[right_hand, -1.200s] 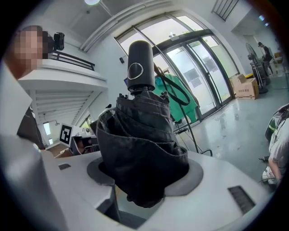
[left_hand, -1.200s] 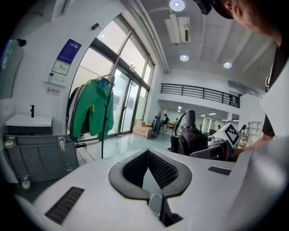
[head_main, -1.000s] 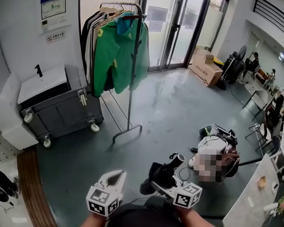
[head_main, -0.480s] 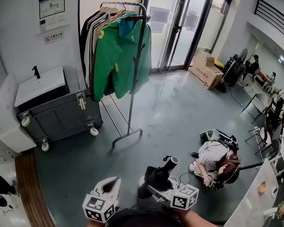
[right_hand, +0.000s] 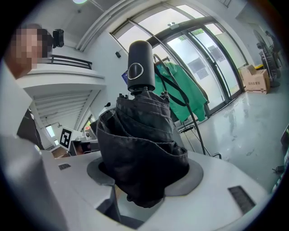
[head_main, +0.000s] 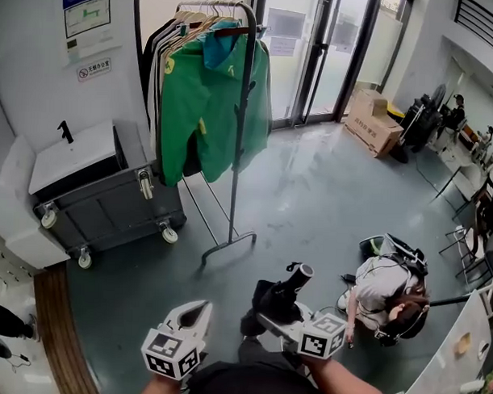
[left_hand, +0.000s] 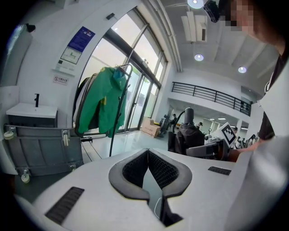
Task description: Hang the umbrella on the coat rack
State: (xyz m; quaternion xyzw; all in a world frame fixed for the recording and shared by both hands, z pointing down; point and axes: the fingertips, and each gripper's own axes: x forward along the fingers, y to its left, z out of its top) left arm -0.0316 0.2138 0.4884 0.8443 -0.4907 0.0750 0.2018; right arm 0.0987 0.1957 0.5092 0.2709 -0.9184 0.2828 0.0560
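Jaws of the right gripper (right_hand: 145, 182) are clamped round the folded black umbrella (right_hand: 140, 144), whose stubby handle (right_hand: 138, 67) points up and away toward the far coat rack (head_main: 243, 119). The left gripper (left_hand: 148, 168) has its jaws pressed together on nothing and rides low at the near left. Over the past second the grip has not altered. The rack and its green jacket (head_main: 205, 102) have grown slightly larger in the head view, so the person seems to be stepping toward them. The umbrella is well apart from the rack, with bare floor (head_main: 311, 194) between. By this reading the carry is under way and hanging has not begun. The umbrella must yet be brought up to the rail or a peg.
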